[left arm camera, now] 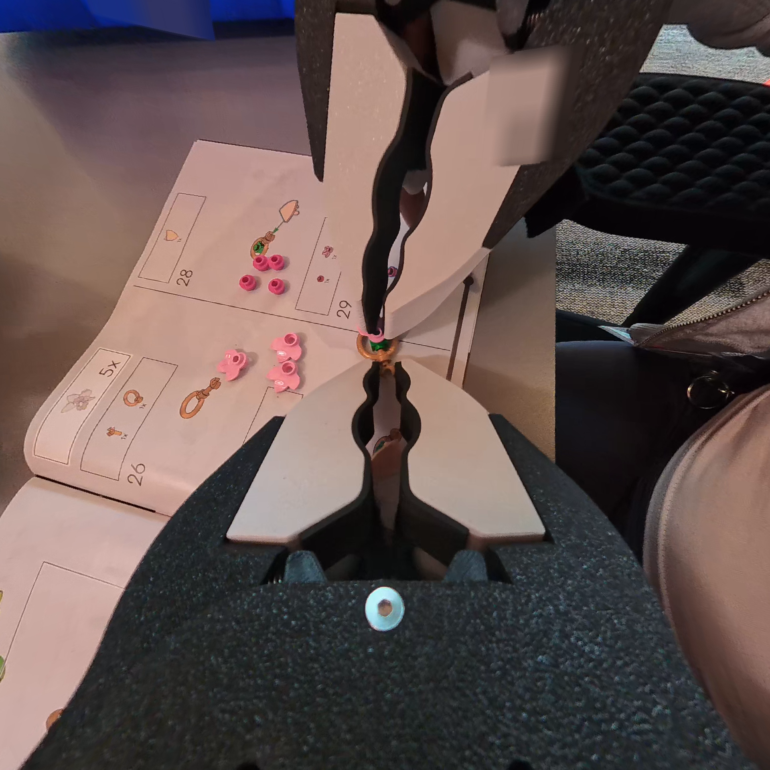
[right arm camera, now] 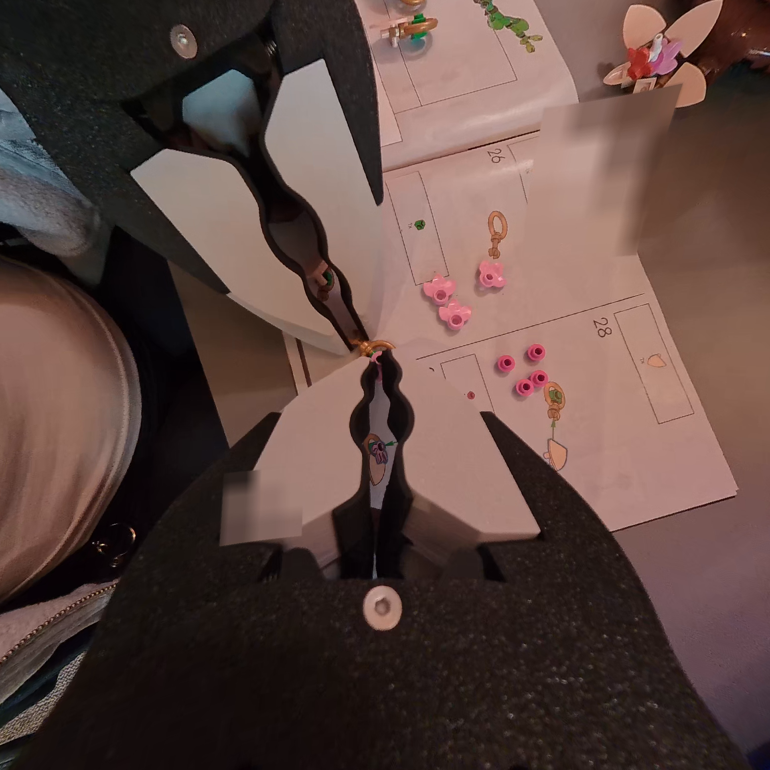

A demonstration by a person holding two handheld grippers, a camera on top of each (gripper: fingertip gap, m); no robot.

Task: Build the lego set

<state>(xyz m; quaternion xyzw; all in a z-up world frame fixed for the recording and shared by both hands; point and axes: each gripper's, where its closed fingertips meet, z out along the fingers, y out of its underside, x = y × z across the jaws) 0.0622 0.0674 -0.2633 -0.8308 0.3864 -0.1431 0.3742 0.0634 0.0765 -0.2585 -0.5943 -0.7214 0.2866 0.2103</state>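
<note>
My left gripper is shut on the stem of a small gold ring piece that has a green stud inside it, and holds it just above an open instruction booklet. My right gripper is shut on a small light pink flower piece, which it holds against the ring and the green stud. The right gripper enters the left wrist view from above, tip to tip with the left one. The left gripper shows in the right wrist view from the upper left, with the gold ring at its tips.
Three loose light pink flower pieces and several dark pink round studs lie on the booklet. A built cream-petalled flower stands at the back right. A black chair and a person's clothing are beside the table edge.
</note>
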